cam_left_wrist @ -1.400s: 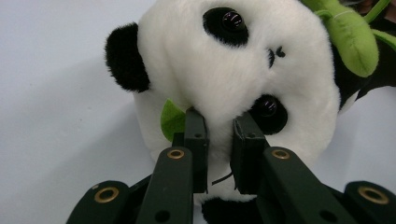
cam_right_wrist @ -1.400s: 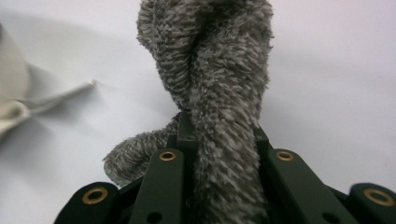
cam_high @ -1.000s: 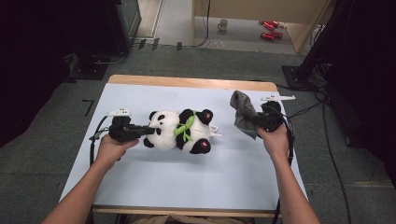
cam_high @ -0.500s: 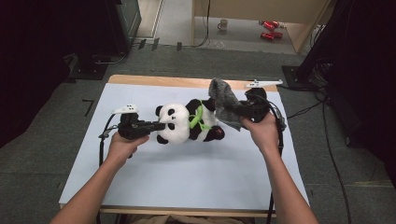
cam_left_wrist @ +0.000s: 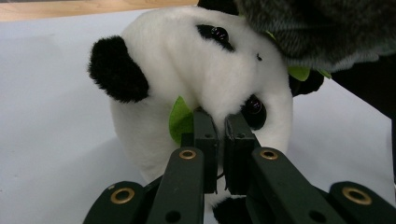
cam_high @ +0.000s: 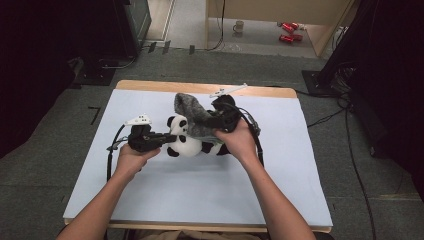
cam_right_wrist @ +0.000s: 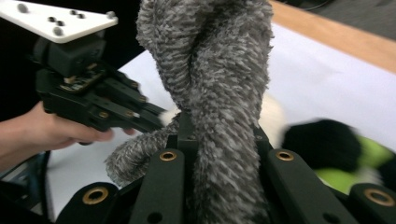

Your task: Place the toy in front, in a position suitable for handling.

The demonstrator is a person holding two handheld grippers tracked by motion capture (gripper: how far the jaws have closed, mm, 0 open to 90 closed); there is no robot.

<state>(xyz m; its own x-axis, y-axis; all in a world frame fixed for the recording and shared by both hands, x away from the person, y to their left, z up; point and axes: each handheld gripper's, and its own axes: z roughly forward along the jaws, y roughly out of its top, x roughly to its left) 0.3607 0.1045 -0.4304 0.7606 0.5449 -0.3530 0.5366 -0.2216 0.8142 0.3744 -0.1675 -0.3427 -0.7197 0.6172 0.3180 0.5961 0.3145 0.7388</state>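
On the bench: your plush panda point(cam_high: 192, 141) lay on its side near the middle of the pale blue bench point(cam_high: 165, 200), closer to the far edge than to you.
Panda's look: white fur, black ears and limbs, glossy black eyes, and green leaf-shaped felt at the neck; in the left gripper view its face point(cam_left_wrist: 205, 79) was turned toward the camera.
Left gripper: your left gripper point(cam_high: 162, 139) came at the toy from the left, and its fingers point(cam_left_wrist: 205, 135) were clamped together on a pinch of white fur low on the face, beside the green felt.
Right gripper: your right gripper point(cam_high: 212, 120) sat over the panda's body, its fingers closed on a grey fuzzy cloth point(cam_high: 192, 114).
Cloth's look: thick, shaggy grey pile, twisted into a rope-like column in the right gripper view point(cam_right_wrist: 219, 93), rising from between the fingers.
Cloth's place: it hung over and touched the toy's upper side, just beside the head.
In the way: the cloth hid part of the panda's body from above, and your right hand point(cam_high: 240, 142) covered its far end.
Around: a wooden strip point(cam_high: 150, 86) edged the bench's far side; beyond it on the grey floor stood a mug point(cam_high: 239, 26) and two red items point(cam_high: 286, 32), well apart from the work.
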